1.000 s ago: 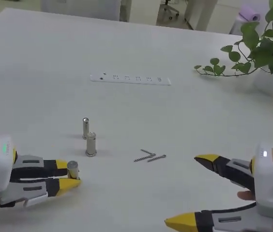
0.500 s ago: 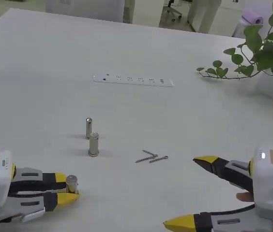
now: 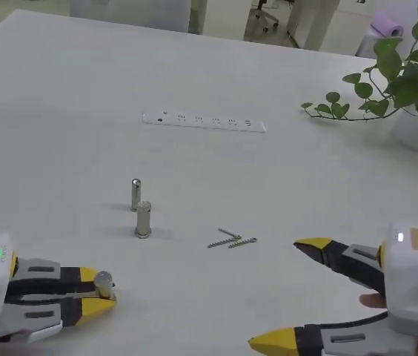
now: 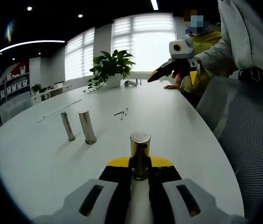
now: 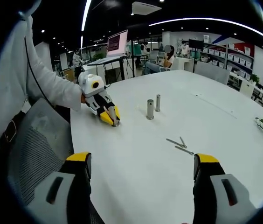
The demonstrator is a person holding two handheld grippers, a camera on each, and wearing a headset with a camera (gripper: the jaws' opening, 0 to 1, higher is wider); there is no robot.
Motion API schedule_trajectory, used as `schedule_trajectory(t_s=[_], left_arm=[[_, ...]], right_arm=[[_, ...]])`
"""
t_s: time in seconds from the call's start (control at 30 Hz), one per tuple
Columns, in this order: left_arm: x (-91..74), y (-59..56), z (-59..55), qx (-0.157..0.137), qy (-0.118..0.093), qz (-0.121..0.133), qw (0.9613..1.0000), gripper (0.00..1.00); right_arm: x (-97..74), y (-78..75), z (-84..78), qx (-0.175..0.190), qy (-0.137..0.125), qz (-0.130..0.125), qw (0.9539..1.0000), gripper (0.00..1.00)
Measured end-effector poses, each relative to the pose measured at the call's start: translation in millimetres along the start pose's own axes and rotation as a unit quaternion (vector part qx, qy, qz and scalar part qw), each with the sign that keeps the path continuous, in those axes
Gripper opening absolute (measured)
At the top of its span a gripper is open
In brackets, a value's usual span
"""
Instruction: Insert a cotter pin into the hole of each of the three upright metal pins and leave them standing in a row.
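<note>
My left gripper (image 3: 110,291) sits at the near left of the white table, shut on a short upright metal pin (image 3: 104,281); its own view has that pin (image 4: 140,148) standing between the yellow jaws (image 4: 140,169). Two more metal pins (image 3: 135,194) (image 3: 143,220) stand upright close together, farther in. Several cotter pins (image 3: 231,239) lie loose in a small heap right of them. Near the table's front right, my right gripper (image 3: 287,294) stands wide open with nothing in it. Its own view (image 5: 143,163) looks across at both standing pins (image 5: 150,108) and the left gripper (image 5: 106,112).
A white power strip (image 3: 203,122) lies across the table's middle, far behind the pins. A leafy plant (image 3: 398,74) in a white pot stands at the back right. A mesh office chair (image 4: 243,135) is beside the table's near edge.
My left gripper has drawn back toward the table's near edge with the pin still in it. The right gripper, the two standing pins and the cotter pins have stayed put.
</note>
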State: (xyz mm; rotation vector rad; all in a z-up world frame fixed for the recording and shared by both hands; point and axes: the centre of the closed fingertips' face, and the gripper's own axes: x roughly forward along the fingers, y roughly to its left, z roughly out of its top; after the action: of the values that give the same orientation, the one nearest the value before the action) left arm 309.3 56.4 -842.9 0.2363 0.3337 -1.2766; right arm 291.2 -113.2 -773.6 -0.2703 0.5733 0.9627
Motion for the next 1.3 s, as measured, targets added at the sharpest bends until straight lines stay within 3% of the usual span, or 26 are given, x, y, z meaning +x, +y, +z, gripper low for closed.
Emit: schedule_trajectory(t_s=[0.2,0.4,0.6,0.73,0.8,1.07,1.3], left_arm=[[0.2,0.7,0.7,-0.013,-0.007,-0.003,0.9999,0.12],[-1.9,4.7,3.9,-0.046,-0.018,0.002,0.9988,0.24],[-4.3,6.9,9.1,-0.05,-0.023,0.011,0.9984,0.31],[-7.9,8.6,13.8,-0.067,-0.035,0.019,0.997,0.35],[-9.4,9.2,18.0,-0.084,-0.044,0.022,0.9953,0.4],[-17.2,9.2,38.8,-0.099,-0.072,0.03,0.992,0.51],[-21.0,5.5,50.2,-0.109,-0.077,0.029,0.9907,0.62]], right_arm=[[0.2,-0.2,-0.2,0.0,0.001,0.0,1.0,0.93],[0.7,-0.4,0.6,-0.002,0.001,-0.001,1.0,0.93],[1.7,-1.6,1.5,-0.004,0.0,0.0,1.0,0.93],[2.9,-1.5,2.3,-0.005,-0.001,0.001,1.0,0.93],[3.4,-1.2,2.3,-0.005,-0.002,0.002,1.0,0.93],[6.5,-0.4,0.6,-0.005,0.0,0.006,1.0,0.93],[8.5,0.2,1.5,-0.008,0.0,0.009,0.9999,0.93]])
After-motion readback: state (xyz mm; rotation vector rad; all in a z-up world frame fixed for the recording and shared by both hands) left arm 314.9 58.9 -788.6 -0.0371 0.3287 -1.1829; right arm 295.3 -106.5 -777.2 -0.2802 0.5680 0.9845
